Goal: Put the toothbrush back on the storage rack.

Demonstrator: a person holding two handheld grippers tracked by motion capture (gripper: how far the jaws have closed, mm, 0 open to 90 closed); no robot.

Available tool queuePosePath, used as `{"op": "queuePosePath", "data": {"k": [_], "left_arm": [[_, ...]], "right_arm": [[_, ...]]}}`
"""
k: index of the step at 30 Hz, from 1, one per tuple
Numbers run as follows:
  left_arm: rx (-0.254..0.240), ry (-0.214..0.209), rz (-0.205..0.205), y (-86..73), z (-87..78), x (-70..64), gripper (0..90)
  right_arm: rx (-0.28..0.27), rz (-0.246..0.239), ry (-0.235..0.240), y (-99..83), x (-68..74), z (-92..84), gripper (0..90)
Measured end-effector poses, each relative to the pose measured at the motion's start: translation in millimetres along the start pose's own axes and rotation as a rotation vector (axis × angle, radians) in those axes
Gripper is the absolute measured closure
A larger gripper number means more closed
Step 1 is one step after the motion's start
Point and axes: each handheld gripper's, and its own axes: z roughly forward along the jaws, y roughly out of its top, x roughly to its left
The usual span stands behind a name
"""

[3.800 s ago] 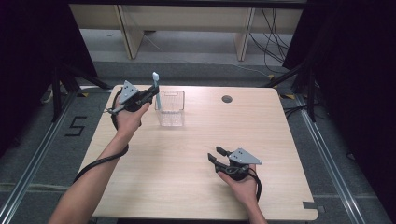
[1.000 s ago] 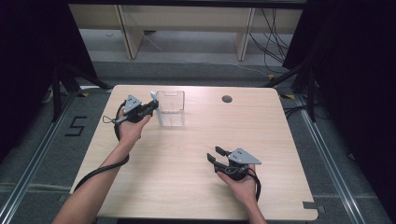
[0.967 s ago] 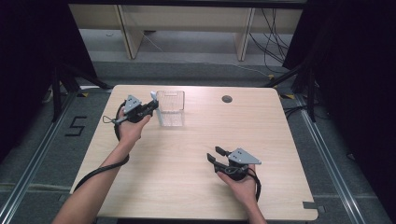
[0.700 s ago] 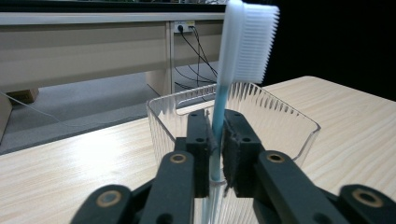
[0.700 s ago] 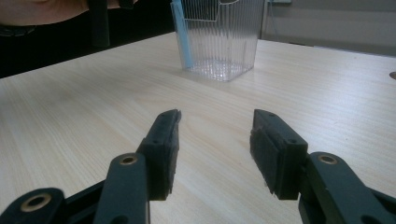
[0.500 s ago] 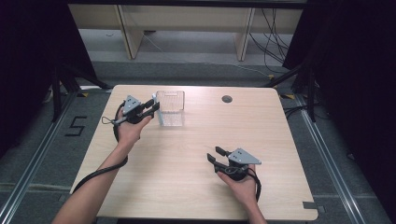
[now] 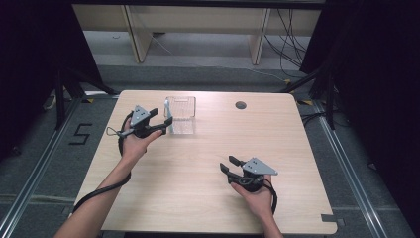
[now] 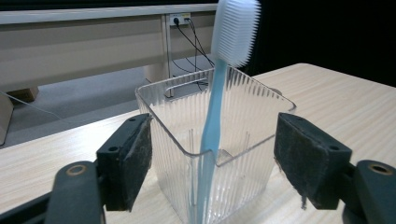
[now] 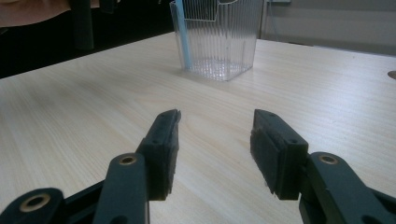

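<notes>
In the high view, the left tongs sit just beside the clear ribbed plastic square cup near the far edge of the pale wooden worktop; the right tongs rest well apart, toward the near side.

In the left gripper view, the left tongs' jaws have just been opening and stand spread on either side of the cup, with the light-blue toothbrush between them but untouched, leaning upright inside on the near rim, bristles up.

In the right gripper view, the right tongs are spread with nothing between them, above bare worktop, the cup farther off.
</notes>
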Motion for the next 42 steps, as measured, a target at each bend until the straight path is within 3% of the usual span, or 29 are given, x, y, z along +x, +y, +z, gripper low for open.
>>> {"op": "queuePosePath", "data": {"k": [2,5,8,9,11,12,19,20,23,29,30,31,37,39,42], "left_arm": [[-0.003,0.0,-0.005,-0.2,-3.0,-1.3,25.1],[-0.002,0.005,-0.003,-0.3,-7.2,-1.9,24.2],[0.0,0.001,0.007,-2.0,-10.4,-2.6,23.9],[0.001,0.001,0.002,-3.2,-11.5,-3.3,23.9],[0.007,-0.005,0.012,-5.1,-13.4,-3.2,23.9],[-0.001,-0.007,-0.002,-6.4,-13.7,-4.2,23.9],[0.021,-0.01,0.009,-12.3,-22.8,-4.8,23.9],[0.021,-0.009,0.006,-12.9,-23.7,-4.9,23.9],[0.024,-0.008,0.007,-15.6,-28.1,-4.4,23.9],[0.036,-0.004,0.006,-21.3,-39.7,-4.3,24.0],[0.038,-0.004,0.008,-21.7,-40.8,-4.2,24.0],[0.041,-0.003,0.004,-23.0,-43.7,-4.7,23.9],[0.056,0.0,0.016,-30.3,-55.7,-7.3,24.0],[0.039,-0.011,0.014,-34.0,-57.6,-7.9,24.0],[0.062,-0.004,0.007,-38.3,-64.7,-9.7,24.1]], "right_arm": [[0.013,0.033,-0.001,-0.1,2.2,-0.9,52.3],[-0.002,-0.017,-0.005,0.3,-0.9,0.2,52.2],[-0.007,-0.018,-0.002,0.2,-1.0,0.5,52.2],[0.004,0.012,0.0,0.0,1.1,-0.2,52.2],[0.013,0.016,-0.006,0.2,1.3,-1.2,52.2],[0.011,0.029,-0.008,-0.1,2.3,-1.1,52.2],[-0.004,0.016,0.005,-0.2,0.4,0.3,52.0],[-0.012,-0.007,-0.005,0.2,-1.0,0.2,52.0],[-0.005,0.027,0.002,0.2,0.8,-0.8,52.0],[-0.018,-0.002,-0.008,0.6,-1.3,-0.4,51.9],[-0.004,0.026,-0.002,0.6,0.5,-0.8,51.9],[-0.005,0.011,-0.013,0.8,-0.2,-1.3,51.9],[-0.007,0.034,0.003,0.2,1.1,-0.5,51.8],[-0.012,0.033,-0.004,0.1,1.4,-0.3,51.8],[-0.012,0.029,-0.007,0.1,0.8,-0.8,51.7]]}}
